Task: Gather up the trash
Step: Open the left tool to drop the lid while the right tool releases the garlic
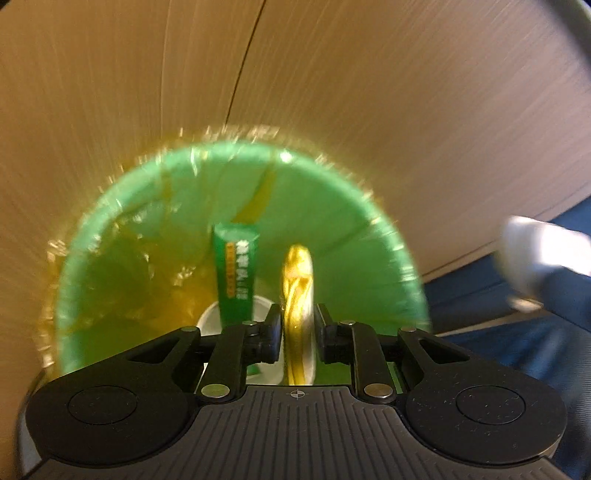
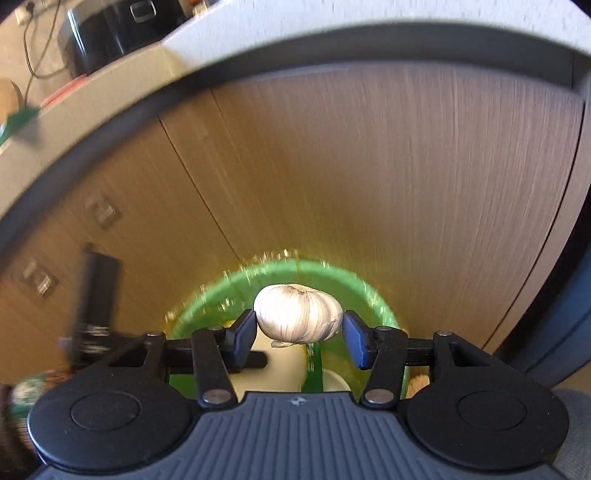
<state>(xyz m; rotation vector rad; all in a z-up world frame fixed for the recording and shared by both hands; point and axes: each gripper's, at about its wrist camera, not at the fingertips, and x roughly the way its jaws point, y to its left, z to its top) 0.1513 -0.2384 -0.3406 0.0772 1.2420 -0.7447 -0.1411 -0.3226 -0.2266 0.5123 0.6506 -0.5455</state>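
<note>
A garlic bulb (image 2: 297, 314) was gripped between the blue pads of the right gripper (image 2: 299, 330) and was held above the green bin (image 2: 373, 295). A yellow-and-white wrapper (image 1: 298, 291), its kind not made out through blur, was pinched by the left gripper (image 1: 298, 328) over the same green bin (image 1: 351, 206). Inside the bin, a green box (image 1: 234, 269) was seen leaning upright above a white cup (image 1: 208, 323). Behind the bin, wooden cabinet doors (image 2: 369, 166) were shown, and above them the bench (image 2: 110, 85) edge, with a black appliance (image 2: 110, 29) upon it.
</note>
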